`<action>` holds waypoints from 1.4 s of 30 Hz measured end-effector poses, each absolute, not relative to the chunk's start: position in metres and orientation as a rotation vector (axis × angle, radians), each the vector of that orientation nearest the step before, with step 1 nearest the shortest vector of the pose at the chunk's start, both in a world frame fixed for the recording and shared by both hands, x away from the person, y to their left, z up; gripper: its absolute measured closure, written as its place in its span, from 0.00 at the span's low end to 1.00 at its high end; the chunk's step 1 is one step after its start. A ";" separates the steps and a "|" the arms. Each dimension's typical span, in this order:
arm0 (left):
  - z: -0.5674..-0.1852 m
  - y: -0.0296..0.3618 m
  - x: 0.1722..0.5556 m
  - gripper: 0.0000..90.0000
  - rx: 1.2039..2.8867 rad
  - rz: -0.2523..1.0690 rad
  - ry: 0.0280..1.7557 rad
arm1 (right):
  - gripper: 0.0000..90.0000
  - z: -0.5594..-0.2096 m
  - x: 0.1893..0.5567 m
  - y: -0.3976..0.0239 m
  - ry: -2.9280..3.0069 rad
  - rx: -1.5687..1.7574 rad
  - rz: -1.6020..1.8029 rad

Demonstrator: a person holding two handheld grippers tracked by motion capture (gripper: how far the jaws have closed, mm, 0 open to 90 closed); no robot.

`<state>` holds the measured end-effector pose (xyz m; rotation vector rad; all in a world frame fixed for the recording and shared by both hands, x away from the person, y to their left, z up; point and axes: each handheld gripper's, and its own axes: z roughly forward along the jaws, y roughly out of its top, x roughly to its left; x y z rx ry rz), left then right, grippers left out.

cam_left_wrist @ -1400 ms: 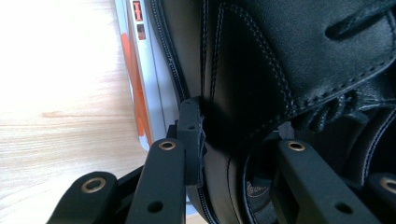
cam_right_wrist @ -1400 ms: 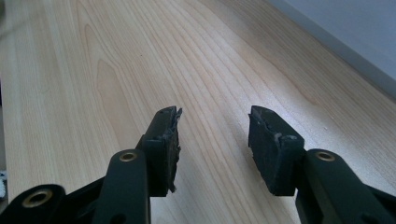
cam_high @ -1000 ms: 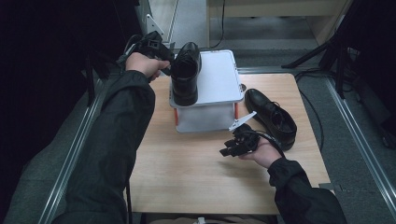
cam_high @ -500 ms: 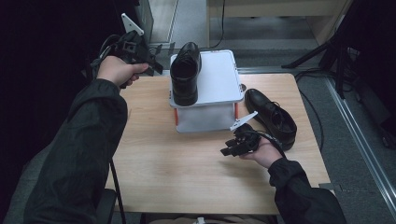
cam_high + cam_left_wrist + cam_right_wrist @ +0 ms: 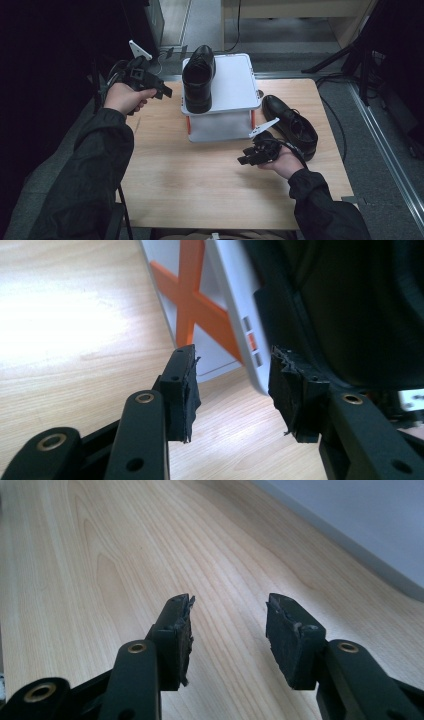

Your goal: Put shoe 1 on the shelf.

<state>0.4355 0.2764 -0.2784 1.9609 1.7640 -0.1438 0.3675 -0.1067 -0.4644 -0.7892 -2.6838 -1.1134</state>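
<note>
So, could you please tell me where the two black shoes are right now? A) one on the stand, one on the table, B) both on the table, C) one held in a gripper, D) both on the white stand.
A: one black shoe sits on the white stand, the other shoe lies on the wooden table beside it.

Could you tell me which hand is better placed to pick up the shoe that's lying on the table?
The right. The right tongs sit open just beside the shoe on the table, at its near end. The left tongs, also open, are beyond the white stand, next to the other shoe.
</note>
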 end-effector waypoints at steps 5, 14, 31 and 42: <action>-0.298 0.278 0.429 0.59 1.963 -0.156 1.759 | 0.59 -0.464 0.368 -0.110 -2.687 -0.801 -1.110; -0.334 0.272 0.406 0.58 1.961 -0.192 1.716 | 0.59 -0.465 0.368 -0.110 -2.688 -0.805 -1.104; -0.392 0.269 0.372 0.56 1.985 -0.195 1.689 | 0.59 -0.466 0.370 -0.112 -2.696 -0.818 -1.102; -0.418 0.261 0.356 0.55 2.009 -0.193 1.650 | 0.59 -0.466 0.371 -0.115 -2.695 -0.835 -1.109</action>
